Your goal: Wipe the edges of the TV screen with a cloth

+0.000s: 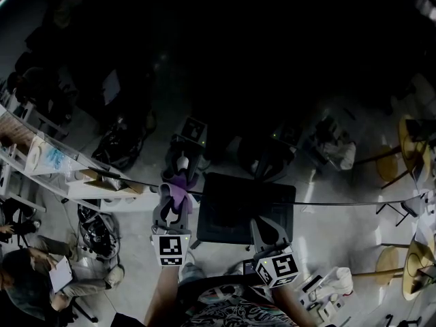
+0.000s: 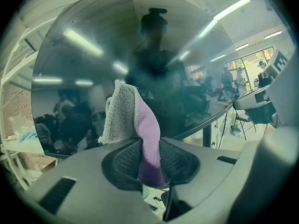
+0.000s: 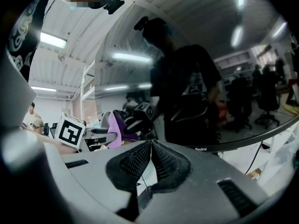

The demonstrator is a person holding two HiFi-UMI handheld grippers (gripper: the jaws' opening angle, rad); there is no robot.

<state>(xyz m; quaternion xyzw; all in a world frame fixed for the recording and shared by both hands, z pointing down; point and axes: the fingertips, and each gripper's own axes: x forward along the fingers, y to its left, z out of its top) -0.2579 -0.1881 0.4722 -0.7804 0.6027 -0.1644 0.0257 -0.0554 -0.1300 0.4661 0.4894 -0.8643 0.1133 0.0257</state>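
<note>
The TV screen point(image 1: 225, 60) fills the upper head view as a dark reflecting sheet; its thin lower edge point(image 1: 327, 203) curves across the picture. My left gripper point(image 1: 174, 197) is shut on a purple and grey cloth point(image 1: 178, 188) right at that lower edge, left of centre. In the left gripper view the cloth point(image 2: 140, 125) stands up from the shut jaws in front of the glass point(image 2: 187, 55). My right gripper point(image 1: 264, 225) hangs shut and empty just below the edge. From the right gripper view the bezel logo point(image 3: 201, 149) and the cloth point(image 3: 111, 125) show.
A white shelf with small items point(image 1: 48, 159) runs along the left. A person sits low at the left point(image 1: 41, 278). A dark square base point(image 1: 245, 206) lies under the screen. Round yellow tables point(image 1: 412, 148) stand at the right, white objects point(image 1: 327, 291) near my feet.
</note>
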